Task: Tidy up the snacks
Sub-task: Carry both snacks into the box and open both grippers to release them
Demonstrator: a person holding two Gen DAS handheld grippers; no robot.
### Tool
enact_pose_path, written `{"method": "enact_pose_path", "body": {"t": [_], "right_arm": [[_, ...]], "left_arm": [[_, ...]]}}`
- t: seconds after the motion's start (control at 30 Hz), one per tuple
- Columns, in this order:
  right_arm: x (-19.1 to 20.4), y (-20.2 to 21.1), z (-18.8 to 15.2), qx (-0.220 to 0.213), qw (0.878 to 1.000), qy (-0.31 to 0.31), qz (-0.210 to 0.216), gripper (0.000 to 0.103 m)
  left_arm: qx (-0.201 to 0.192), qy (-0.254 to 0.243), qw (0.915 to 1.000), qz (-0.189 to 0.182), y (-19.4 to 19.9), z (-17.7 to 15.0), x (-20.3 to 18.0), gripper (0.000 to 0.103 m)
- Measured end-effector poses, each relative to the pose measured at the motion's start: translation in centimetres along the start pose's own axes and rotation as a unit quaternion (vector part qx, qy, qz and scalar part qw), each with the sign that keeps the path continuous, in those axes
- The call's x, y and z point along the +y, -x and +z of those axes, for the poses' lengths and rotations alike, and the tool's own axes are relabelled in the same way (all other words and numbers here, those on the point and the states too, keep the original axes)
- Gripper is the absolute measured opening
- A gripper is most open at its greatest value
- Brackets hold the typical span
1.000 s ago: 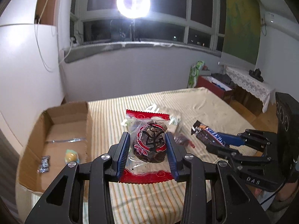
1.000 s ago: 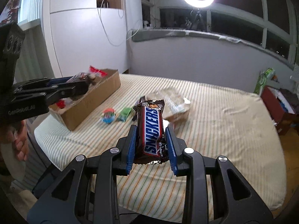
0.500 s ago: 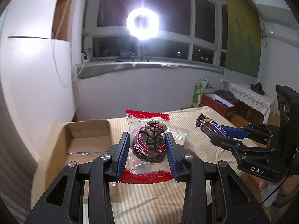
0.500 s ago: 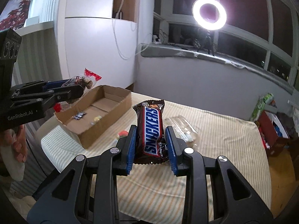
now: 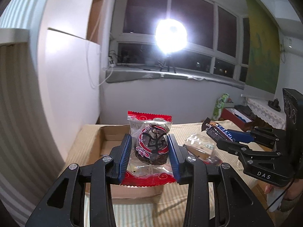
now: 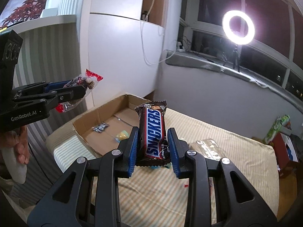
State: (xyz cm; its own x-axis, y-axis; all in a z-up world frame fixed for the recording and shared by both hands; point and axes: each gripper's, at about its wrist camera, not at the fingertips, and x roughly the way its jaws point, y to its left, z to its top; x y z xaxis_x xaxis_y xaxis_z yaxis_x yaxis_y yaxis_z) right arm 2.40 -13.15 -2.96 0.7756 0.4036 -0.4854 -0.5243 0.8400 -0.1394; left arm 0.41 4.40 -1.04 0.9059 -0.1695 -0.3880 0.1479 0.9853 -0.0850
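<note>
Ring light (image 6: 238, 27) glows on the window ledge (image 6: 217, 64).

I see a cardboard box (image 6: 106, 124) at the table's (image 6: 236, 151) left end, two small snacks (image 6: 100, 127) inside it, a clear bag (image 6: 210, 147) on the table to its right, my left claw (image 5: 149, 151) above the box, right claw (image 6: 153, 145) beside it

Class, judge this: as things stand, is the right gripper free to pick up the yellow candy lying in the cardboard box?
Probably not: the right gripper is shut on the Snickers bar, though the open box leaves the yellow candy uncovered.
</note>
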Motion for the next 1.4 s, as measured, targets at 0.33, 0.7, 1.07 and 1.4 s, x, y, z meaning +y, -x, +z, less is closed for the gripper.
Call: {"method": "enact_pose_path", "body": {"t": [0.33, 0.7, 1.07, 1.4], "right_arm": [[3.1, -2.6, 1.9, -0.003, 0.999, 0.016, 0.034, 0.032], [4.5, -6.6, 2.4, 0.009, 0.998, 0.018, 0.064, 0.032], [4.2, -11.3, 1.9, 0.031, 0.996, 0.009, 0.081, 0.032], [3.5, -13.2, 1.5, 0.042, 0.995, 0.001, 0.088, 0.032]], "left_arm": [[-0.002, 0.021, 0.9993, 0.030, 0.7, -0.4, 3.0, 0.036], [0.013, 0.036, 0.9980, 0.050, -0.6, -1.2, 5.2, 0.036], [0.053, 0.050, 0.9960, 0.052, -4.6, -2.6, 6.7, 0.036], [0.076, 0.054, 0.9945, 0.047, -6.8, -3.6, 7.2, 0.036]]}}
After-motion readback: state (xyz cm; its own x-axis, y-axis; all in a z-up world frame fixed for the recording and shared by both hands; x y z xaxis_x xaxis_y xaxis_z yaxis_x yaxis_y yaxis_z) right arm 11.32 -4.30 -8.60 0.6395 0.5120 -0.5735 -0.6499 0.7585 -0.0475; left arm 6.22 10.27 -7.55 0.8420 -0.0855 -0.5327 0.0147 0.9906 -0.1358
